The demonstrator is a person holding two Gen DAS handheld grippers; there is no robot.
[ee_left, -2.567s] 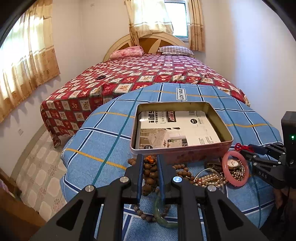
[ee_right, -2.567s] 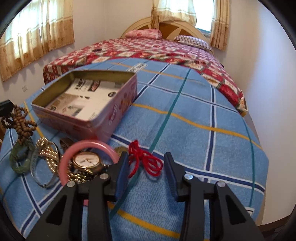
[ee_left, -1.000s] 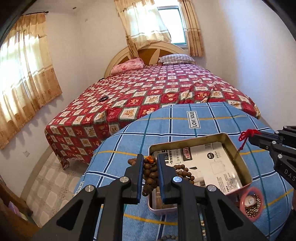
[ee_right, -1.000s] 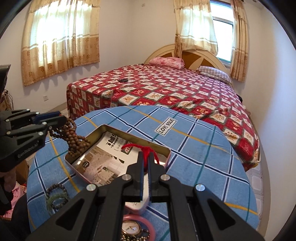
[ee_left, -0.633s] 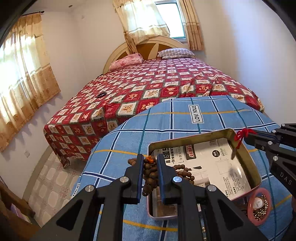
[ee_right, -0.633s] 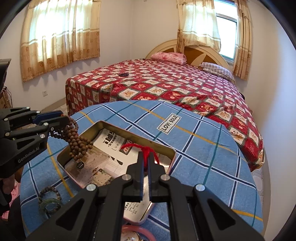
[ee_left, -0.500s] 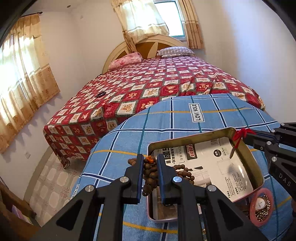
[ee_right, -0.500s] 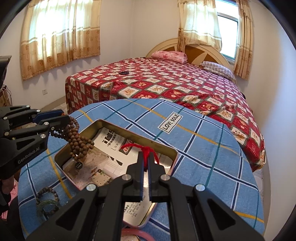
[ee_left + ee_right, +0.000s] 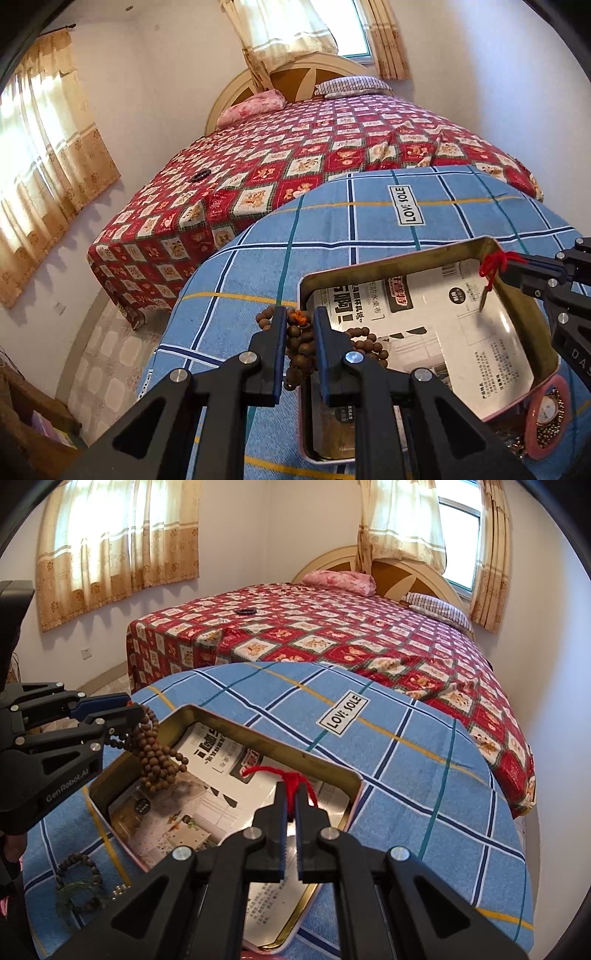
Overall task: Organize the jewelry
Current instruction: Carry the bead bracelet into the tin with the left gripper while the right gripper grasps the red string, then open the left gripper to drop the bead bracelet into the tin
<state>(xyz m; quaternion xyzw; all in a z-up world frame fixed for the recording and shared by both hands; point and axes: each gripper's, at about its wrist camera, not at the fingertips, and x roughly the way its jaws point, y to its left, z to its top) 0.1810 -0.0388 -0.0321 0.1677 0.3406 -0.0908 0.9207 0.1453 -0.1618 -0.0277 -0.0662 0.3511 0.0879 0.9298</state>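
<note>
Since a second ago both tongs have sunk toward the open tin in the middle of the desk. Left tongs pinch the wooden bead string; right tongs, fully closed, pinch the red cord. Both angle steeply down over the tin; release seems next.
</note>
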